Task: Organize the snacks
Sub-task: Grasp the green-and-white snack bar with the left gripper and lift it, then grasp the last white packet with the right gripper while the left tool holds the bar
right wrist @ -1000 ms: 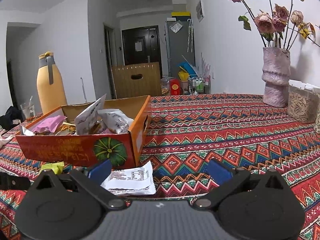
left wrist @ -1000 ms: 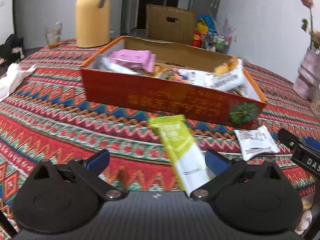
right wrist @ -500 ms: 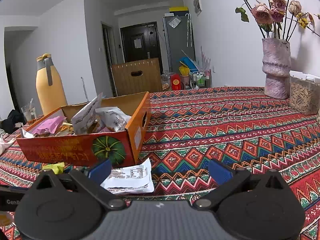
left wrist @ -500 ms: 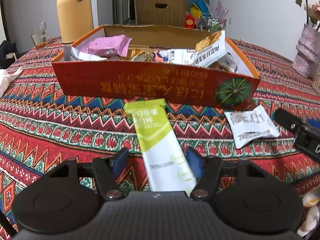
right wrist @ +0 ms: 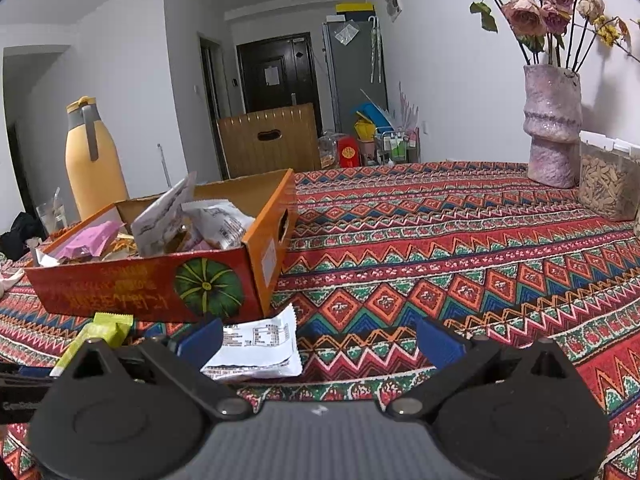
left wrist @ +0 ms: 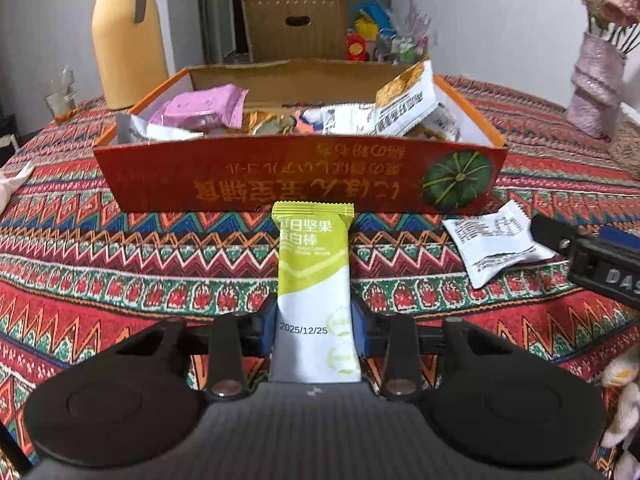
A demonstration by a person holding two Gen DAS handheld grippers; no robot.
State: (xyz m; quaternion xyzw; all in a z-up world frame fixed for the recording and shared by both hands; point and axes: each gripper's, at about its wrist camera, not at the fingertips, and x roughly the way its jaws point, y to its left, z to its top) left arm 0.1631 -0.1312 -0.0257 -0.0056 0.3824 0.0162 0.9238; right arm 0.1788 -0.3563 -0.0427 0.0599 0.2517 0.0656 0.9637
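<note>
Two claws work at a bench spread with a zigzag-patterned cloth, and the orange snack box serves as the landmark. The left claw has just been closing, and its blue pads now press both long edges of the green-and-white bar, near its white end. The bar's green end points at the box's near wall and reaches almost to it. The right claw stands with its jaws wide apart and nothing between the pads; it sits in front of the box's pumpkin-printed corner. A white packet lies flat on the cloth just in front of that same corner, beside the right claw's left pad. Inside the box lie a pink packet at its left end and white packets piled toward its right. A yellow bottle stands behind the box's left end, and a pink vase of dried roses stands well apart to the box's right.
</note>
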